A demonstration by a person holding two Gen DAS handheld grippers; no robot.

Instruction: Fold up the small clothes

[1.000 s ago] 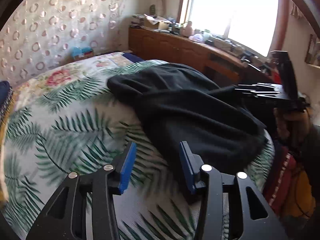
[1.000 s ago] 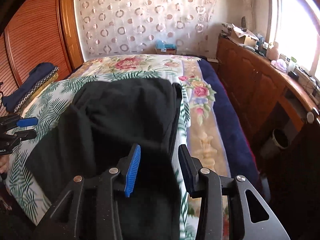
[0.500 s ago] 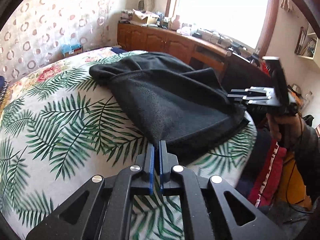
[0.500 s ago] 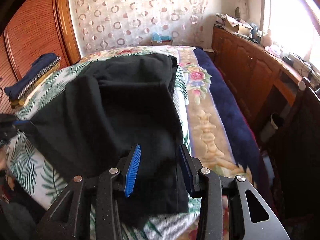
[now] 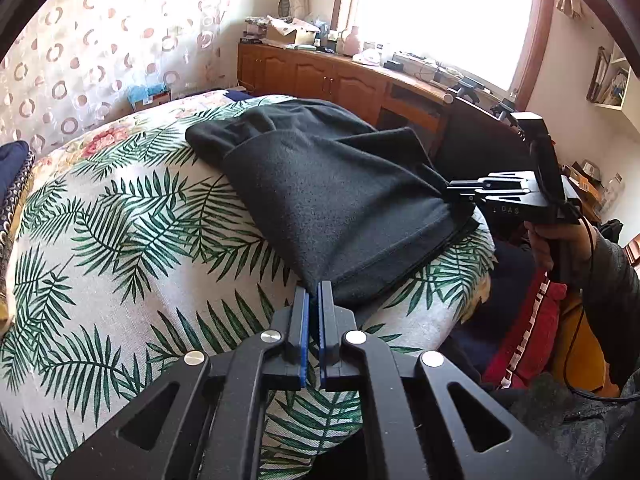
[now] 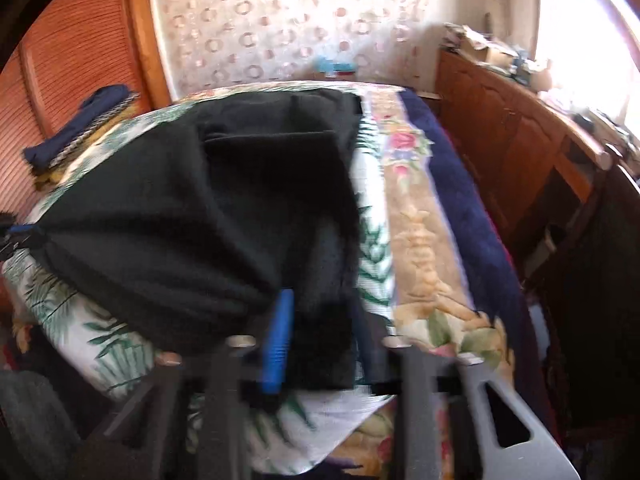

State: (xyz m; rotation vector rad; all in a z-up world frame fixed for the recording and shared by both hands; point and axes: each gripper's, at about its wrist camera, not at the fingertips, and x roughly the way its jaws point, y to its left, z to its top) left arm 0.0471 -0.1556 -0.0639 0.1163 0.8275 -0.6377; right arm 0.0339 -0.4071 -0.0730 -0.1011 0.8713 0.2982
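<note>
A dark fleece garment [image 5: 340,196] lies spread on the palm-leaf bedspread [image 5: 120,240], also seen in the right wrist view [image 6: 200,208]. My left gripper [image 5: 314,300] is shut on the garment's near corner at the bed's edge. My right gripper [image 5: 456,194] is at the garment's other near corner; in its own blurred view [image 6: 320,320] its blue pads [image 6: 278,340] stand either side of the cloth, and the gap between them is hard to judge.
A wooden cabinet [image 5: 320,80] with clutter runs under the window. Folded dark clothes [image 6: 76,128] lie at the bed's far left by the wooden wardrobe. Red and yellow items [image 5: 532,332] sit on the floor beside the bed.
My left gripper closed on the garment's corner and pulled it toward the bed's edge. My right gripper moved onto the other corner and its jaws narrowed around the cloth.
</note>
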